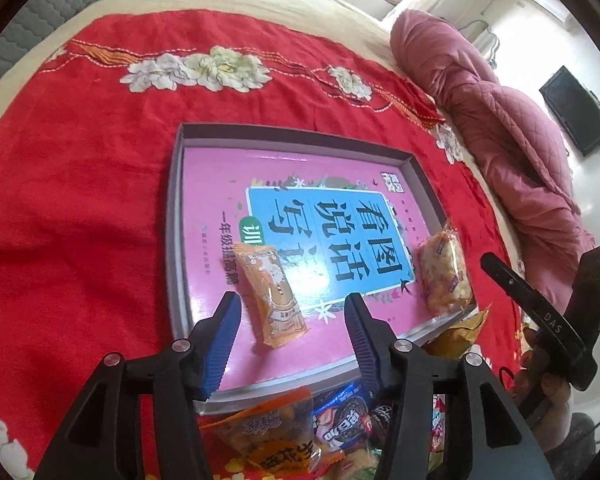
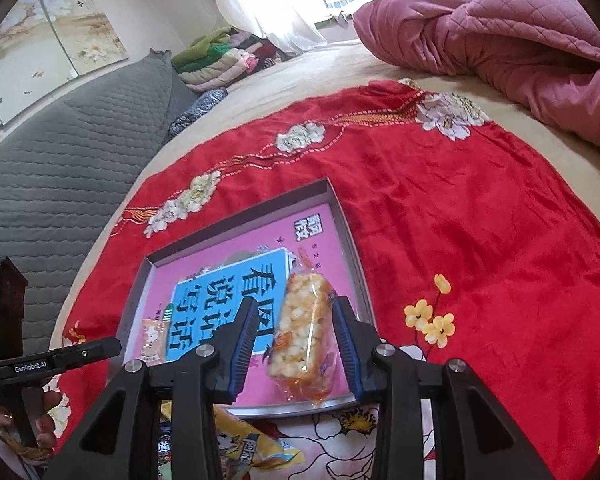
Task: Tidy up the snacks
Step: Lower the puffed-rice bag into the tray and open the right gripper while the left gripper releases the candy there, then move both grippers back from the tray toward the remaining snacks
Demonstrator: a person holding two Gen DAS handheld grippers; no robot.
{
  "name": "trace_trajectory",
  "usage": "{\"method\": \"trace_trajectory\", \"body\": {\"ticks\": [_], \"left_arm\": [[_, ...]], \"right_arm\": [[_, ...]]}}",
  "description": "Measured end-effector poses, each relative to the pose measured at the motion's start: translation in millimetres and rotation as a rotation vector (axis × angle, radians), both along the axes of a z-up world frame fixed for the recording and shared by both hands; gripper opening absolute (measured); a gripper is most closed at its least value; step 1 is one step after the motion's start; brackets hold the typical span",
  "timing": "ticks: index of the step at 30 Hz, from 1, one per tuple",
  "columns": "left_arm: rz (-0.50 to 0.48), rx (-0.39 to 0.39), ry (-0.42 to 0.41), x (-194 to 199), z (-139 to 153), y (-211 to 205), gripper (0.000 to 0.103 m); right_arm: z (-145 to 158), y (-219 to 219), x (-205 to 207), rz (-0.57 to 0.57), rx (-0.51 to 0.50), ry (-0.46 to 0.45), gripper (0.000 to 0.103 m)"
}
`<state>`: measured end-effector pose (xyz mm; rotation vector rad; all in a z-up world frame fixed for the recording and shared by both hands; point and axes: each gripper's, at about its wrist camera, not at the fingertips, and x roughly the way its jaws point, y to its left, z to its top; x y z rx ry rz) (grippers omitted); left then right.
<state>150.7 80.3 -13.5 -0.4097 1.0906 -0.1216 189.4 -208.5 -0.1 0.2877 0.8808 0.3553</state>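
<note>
Right wrist: released right tool [image 2: 294, 334] straddles rice cracker [image 2: 302, 336] in tray [image 2: 356, 268].

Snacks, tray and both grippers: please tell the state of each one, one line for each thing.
Tray: lying flat on the red cloth, holding two snacks.
Orange snack packet: sealed, lying in the tray, not gripped.
Puffed rice bar: sealed, lying in the tray, not gripped.
Snack pile: outside the tray, at its near edge.
Left gripper: open.
Right gripper: open.
</note>
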Motion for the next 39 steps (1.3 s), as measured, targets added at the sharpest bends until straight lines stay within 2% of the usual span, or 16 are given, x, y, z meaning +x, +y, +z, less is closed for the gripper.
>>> {"method": "trace_trajectory", "body": {"ticks": [4,13,15,21,32,39], "left_arm": [[0.011,0.004,-0.010,-7,5,6,0.058],[0.026,0.016,-0.036,-22,15,12,0.061],[0.031,0.026,-0.038,-26,17,13,0.066],[0.028,0.033,-0.032,-34,18,12,0.068],[0.029,0.042,-0.017,-50,17,15,0.068],[0.064,0.048,-0.012,-57,15,21,0.068]], "right_arm": [[9,-1,-5,0.004,0.011,-0.028,0.046],[27,-1,-20,0.028,0.024,-0.073,0.048],[30,2,-24,0.043,0.016,-0.085,0.051],[36,9,-38,0.082,-0.015,-0.101,0.052],[28,20,-55,0.128,-0.039,-0.075,0.054],[14,31,-65,0.169,-0.058,-0.041,0.054]]}}
